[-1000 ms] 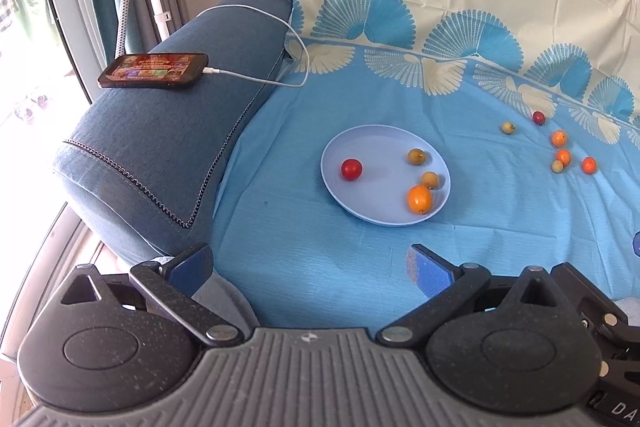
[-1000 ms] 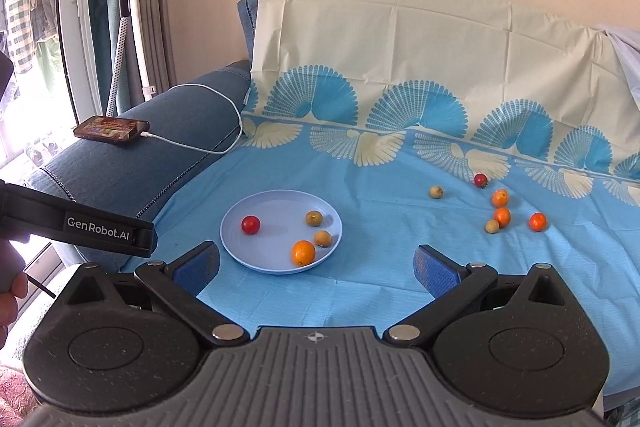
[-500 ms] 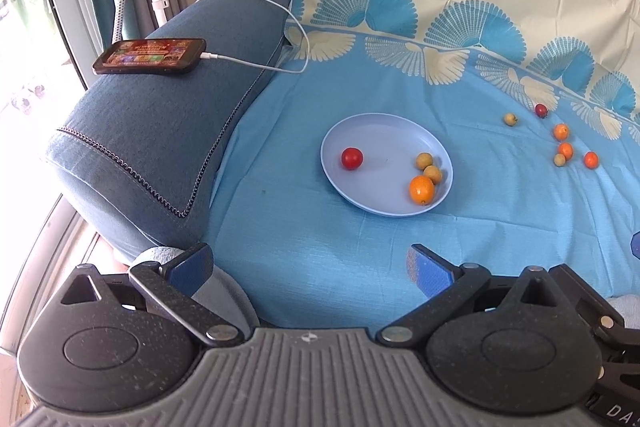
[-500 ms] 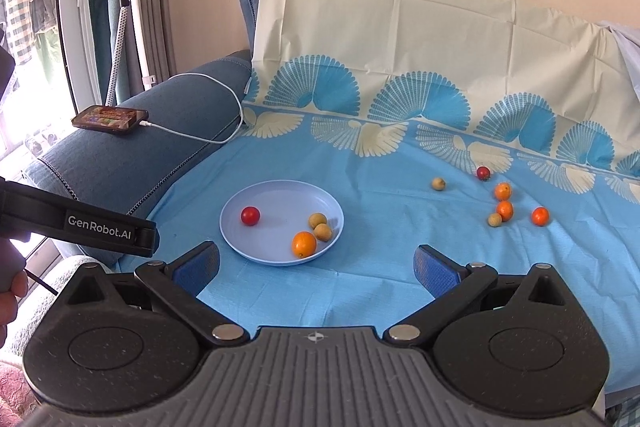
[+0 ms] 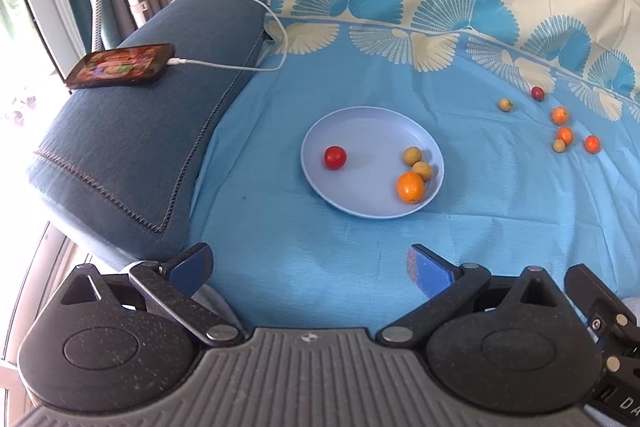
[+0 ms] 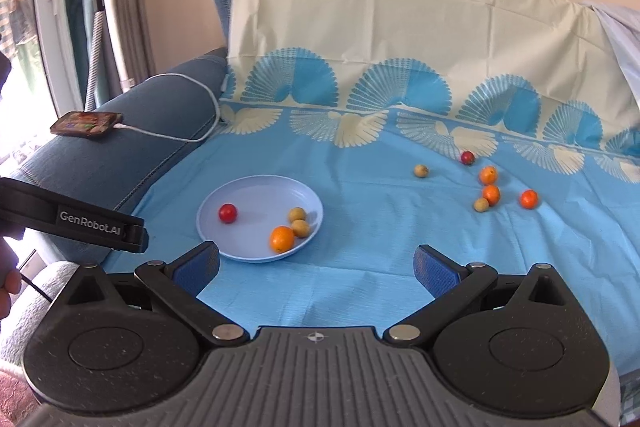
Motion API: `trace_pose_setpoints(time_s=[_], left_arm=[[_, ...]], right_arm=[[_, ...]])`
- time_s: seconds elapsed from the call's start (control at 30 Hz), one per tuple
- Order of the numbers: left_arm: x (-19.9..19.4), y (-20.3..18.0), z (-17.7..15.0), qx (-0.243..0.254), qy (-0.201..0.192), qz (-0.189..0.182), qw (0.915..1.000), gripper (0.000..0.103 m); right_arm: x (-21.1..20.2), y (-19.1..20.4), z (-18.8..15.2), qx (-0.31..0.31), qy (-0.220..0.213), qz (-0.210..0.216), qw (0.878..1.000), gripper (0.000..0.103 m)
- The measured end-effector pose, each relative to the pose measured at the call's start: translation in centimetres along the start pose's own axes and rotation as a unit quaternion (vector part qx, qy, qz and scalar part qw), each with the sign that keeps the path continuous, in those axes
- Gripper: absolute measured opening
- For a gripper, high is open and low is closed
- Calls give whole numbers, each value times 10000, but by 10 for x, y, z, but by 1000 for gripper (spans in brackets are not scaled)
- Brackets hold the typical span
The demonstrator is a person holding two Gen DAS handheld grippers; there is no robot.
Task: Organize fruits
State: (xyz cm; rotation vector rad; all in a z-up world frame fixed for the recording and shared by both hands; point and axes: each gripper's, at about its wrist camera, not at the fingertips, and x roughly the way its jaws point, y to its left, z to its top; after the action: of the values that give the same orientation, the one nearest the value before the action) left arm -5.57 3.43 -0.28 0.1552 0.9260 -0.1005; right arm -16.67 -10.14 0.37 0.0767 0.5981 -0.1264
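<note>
A pale blue plate (image 5: 360,123) (image 6: 244,195) lies on the blue sofa cover, holding a red fruit (image 5: 335,157) (image 6: 227,213), an orange (image 5: 410,187) (image 6: 281,238) and two small tan fruits (image 5: 412,155) (image 6: 297,214). Several loose fruits (image 5: 564,135) (image 6: 491,193), orange, tan and dark red, are scattered to the plate's right. My left gripper (image 5: 309,265) is open and empty, well short of the plate. My right gripper (image 6: 316,269) is also open and empty, in front of the plate and the loose fruits.
A phone (image 5: 121,65) (image 6: 87,124) on a white charging cable (image 5: 240,67) rests on the denim sofa arm (image 5: 132,147) at left. The left gripper's body (image 6: 80,223) and a hand (image 6: 8,291) show at the right wrist view's left edge.
Both grippers have pulled back and tilted slightly, so the plate and fruits sit a little farther and more central. Both stay open; no fruit has moved.
</note>
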Motion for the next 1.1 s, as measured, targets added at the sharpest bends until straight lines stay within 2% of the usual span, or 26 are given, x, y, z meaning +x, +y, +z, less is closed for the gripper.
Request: trace_pose_setpoints(time_s=[0.2, 0.4, 0.67, 0.77, 0.87, 1.07, 1.1], left_arm=[[26, -39, 38, 110, 105, -177, 9997, 103], [70, -104, 93, 309, 142, -480, 9983, 103], [175, -215, 152, 860, -23, -711, 9938, 103], [222, -252, 168, 1118, 1, -842, 9902, 103], [267, -280, 183, 1246, 117, -1016, 9869, 103], [326, -328, 203, 1719, 187, -1128, 9785, 103], [334, -334, 204, 1817, 256, -1126, 9765, 103]], right_arm=[[25, -52, -2, 515, -13, -536, 9972, 102], [72, -119, 4, 1003, -15, -1181, 9879, 102], [179, -218, 16, 1739, -90, -2026, 9637, 102], [230, -244, 17, 1857, -9, -2131, 9592, 102], [280, -257, 19, 1772, 188, -2100, 9613, 102], [351, -268, 9, 1492, 651, -2121, 9636, 102], [349, -264, 5, 1366, 414, -2160, 9659, 102]])
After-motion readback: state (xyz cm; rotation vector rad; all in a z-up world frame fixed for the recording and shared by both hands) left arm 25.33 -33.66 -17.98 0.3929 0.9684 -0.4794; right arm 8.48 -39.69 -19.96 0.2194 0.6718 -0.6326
